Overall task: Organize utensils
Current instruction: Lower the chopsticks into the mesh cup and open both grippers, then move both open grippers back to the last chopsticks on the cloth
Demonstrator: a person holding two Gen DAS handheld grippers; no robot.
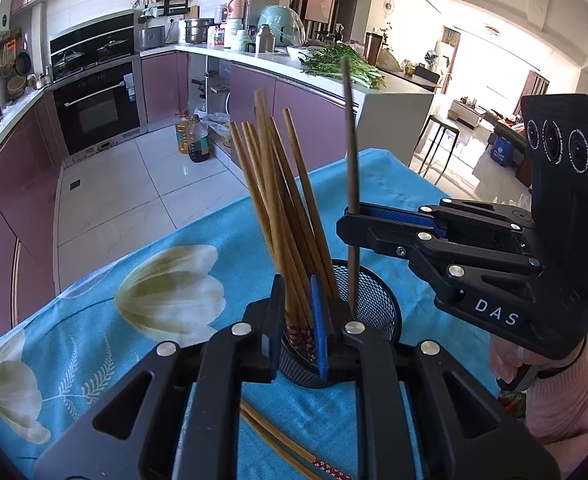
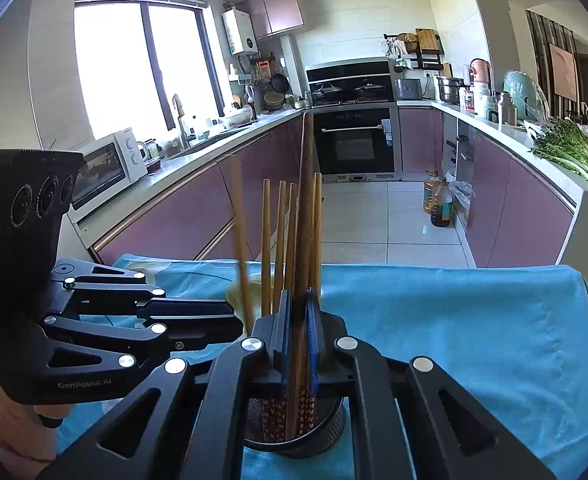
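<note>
Chopsticks stand in a bunch in the black mesh cup, which sits on the blue flowered cloth. On the left side, the left gripper is pressed shut on the near rim of the mesh cup, with some sticks between its fingers, and it looks like it is holding the cup steady. A few more loose chopsticks lie flat on the cloth under that gripper. To the right, the right gripper squeezes one dark chopstick and holds it straight up, its low end inside the cup. I think this stick is being dropped in now. Next, the right gripper should let go, then go get the sticks lying on the cloth.
</note>
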